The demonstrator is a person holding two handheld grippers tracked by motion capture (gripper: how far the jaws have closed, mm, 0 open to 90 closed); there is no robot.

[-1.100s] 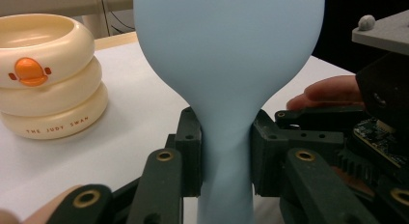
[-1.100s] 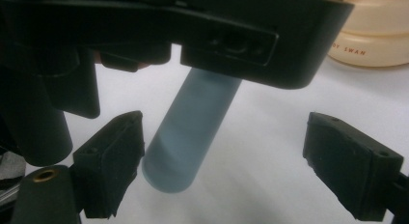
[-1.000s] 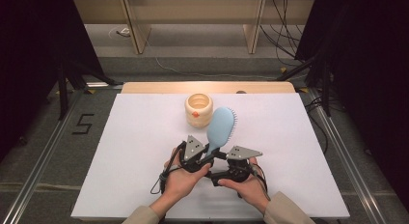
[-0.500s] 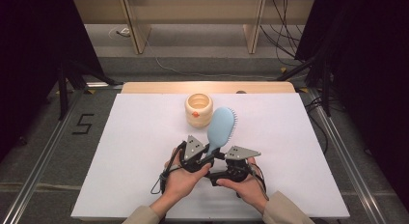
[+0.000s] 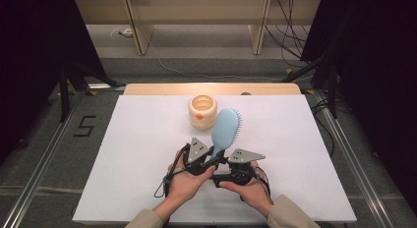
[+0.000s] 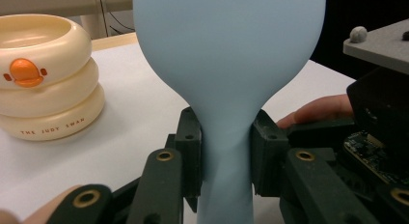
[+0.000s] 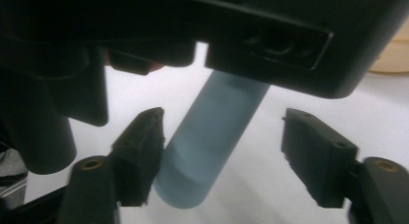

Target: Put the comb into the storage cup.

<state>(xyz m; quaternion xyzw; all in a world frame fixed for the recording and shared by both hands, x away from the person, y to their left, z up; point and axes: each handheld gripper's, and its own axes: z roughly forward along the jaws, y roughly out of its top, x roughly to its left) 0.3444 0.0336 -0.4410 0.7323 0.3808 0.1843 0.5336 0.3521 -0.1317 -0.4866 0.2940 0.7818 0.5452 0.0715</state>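
Observation:
A light blue hairbrush [image 5: 226,127] stands tilted above the white table, head up, bristles facing right. My left gripper [image 5: 211,160] is shut on its narrow neck; in the left gripper view both pads press the brush [image 6: 226,55] at my left gripper [image 6: 226,154]. My right gripper [image 5: 216,173] sits just below, around the end of the brush handle [image 7: 212,137]. Its jaws have just been closing. In the right gripper view one jaw of my right gripper [image 7: 223,154] touches the handle and the other stands apart.
A cream ringed cup with an orange mark [image 5: 202,111] stands behind the brush, also at the left of the left gripper view as the cup [image 6: 43,79]. The white table [image 5: 137,154] ends in a wooden strip at the back. Black stands and cables flank the table.

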